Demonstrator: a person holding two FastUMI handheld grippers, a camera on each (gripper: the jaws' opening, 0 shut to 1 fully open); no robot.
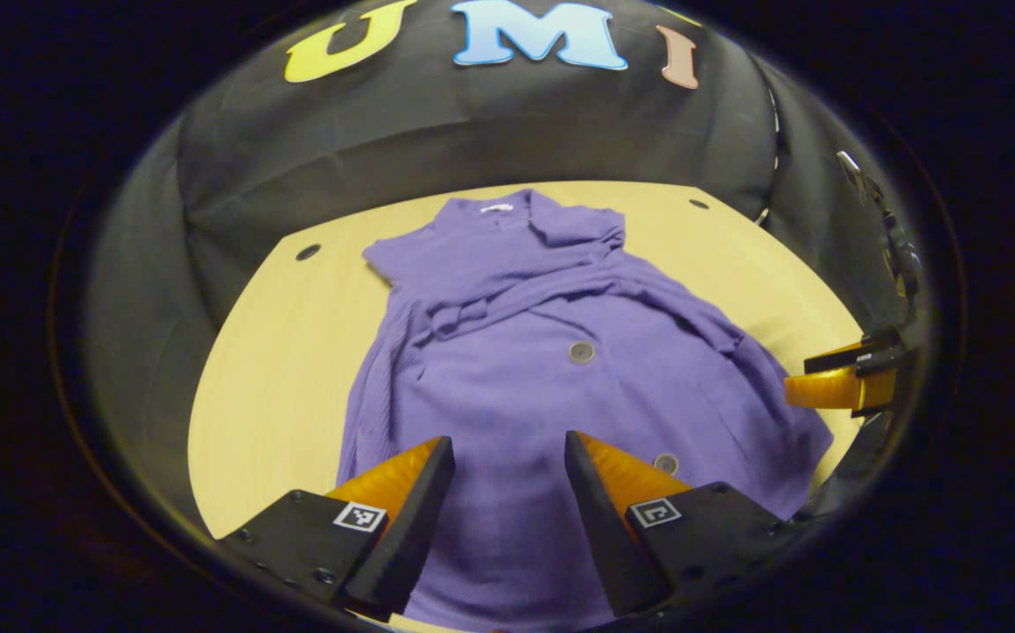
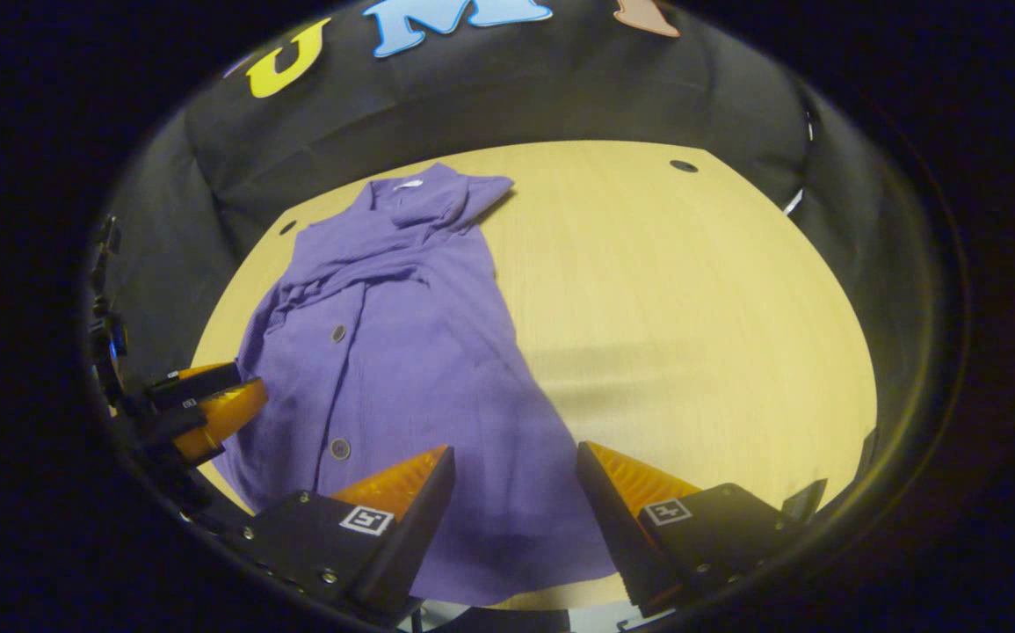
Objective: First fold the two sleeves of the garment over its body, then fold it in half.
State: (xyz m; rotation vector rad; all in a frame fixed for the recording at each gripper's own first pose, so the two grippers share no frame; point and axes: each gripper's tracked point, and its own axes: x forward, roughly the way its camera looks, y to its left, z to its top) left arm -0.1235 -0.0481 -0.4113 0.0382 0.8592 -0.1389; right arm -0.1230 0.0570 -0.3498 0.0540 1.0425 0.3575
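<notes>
Left gripper fingers apart over purple cardigan, bare table rightward

Your garment lies flat on the bench, collar toward the far wall and hem nearest you, both sleeves crossed over its body, with your left gripper above the hem and your right gripper beside its right edge.

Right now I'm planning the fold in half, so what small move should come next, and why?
Probably lower both open grippers, left gripper and right gripper, onto the near hem of the purple garment: both sleeves already lie across its body, and neither gripper holds cloth.
</notes>
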